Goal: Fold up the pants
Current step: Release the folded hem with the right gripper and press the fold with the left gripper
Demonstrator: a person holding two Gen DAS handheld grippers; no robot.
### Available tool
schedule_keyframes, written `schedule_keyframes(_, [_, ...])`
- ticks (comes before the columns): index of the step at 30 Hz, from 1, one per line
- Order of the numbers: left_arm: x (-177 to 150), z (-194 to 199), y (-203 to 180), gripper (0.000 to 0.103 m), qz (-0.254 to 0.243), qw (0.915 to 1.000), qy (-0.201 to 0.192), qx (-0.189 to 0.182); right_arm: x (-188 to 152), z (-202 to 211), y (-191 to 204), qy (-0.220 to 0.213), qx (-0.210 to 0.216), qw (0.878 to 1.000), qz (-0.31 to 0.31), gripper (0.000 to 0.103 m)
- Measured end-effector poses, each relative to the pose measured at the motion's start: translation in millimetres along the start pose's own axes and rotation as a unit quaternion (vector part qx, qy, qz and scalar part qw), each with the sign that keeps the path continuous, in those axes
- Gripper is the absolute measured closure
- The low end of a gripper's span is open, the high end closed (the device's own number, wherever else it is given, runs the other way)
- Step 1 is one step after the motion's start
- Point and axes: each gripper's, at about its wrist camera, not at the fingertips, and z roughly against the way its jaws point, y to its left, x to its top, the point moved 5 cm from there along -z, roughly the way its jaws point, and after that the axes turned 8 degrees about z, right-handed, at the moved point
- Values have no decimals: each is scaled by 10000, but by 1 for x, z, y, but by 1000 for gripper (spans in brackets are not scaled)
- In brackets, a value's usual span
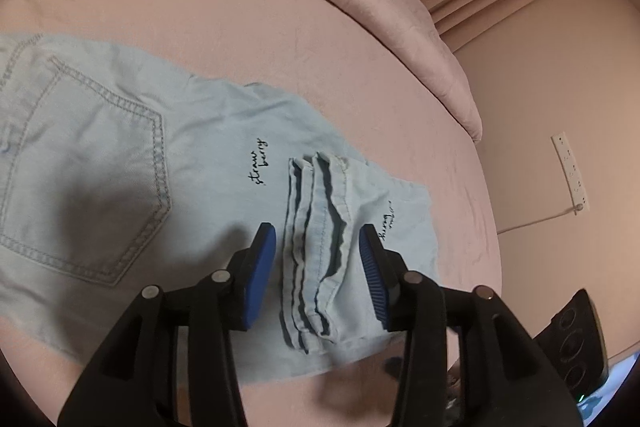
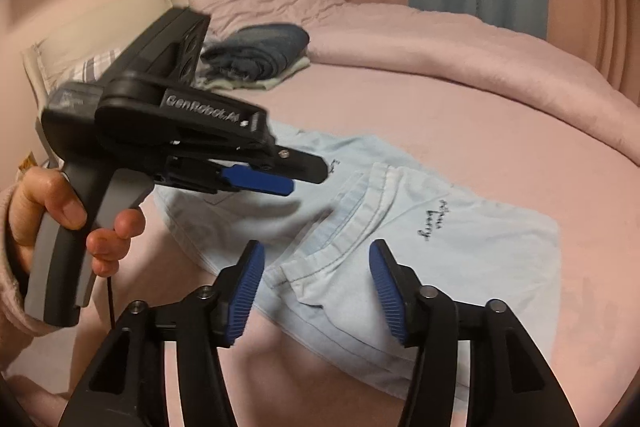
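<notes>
Left wrist view: we see the light-blue pants point(image 1: 120, 155) lying flat on the pink bed point(image 1: 248, 27), leg hems folded up onto the thigh area. Our left gripper point(image 1: 318, 247) hovers over the stacked hems point(image 1: 316, 227), jaws spread wide, gripping nothing. Right wrist view: right gripper point(image 2: 316, 267) above the same fold, jaws released too. Folded clothes pile point(image 2: 260, 59) sits farther up the bed, well apart.

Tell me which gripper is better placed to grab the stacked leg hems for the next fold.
Probably the left gripper: it is open, with the stacked hems of the pants lying between its fingers. The right gripper is open too, but looks farther back, nearer the bed edge.
</notes>
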Motion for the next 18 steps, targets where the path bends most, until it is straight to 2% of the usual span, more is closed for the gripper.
schedule_keyframes(5, [-13,-2,-21,60,-352,9994,11,-11,-8,26,-39,-98,-301,9986,-416,46])
schedule_keyframes(11, [-28,-22,-49,60,-720,9970,243,-110,-30,39,-97,132,-877,9888,-1200,47])
schedule_keyframes(13, [-35,-34,-59,60,-899,9953,340,-64,-37,40,-108,181,-989,9858,-1342,53])
schedule_keyframes(15, [-39,-47,-68,60,-1021,9938,436,-18,-39,39,-113,264,-1042,9844,-1390,66])
schedule_keyframes(17, [-42,-57,-73,60,-1047,9931,520,-56,-40,35,-115,366,-1081,9837,-1393,74])
schedule_keyframes(18, [-43,-63,-75,60,-1071,9927,545,-36,-41,34,-115,392,-1067,9836,-1401,75])
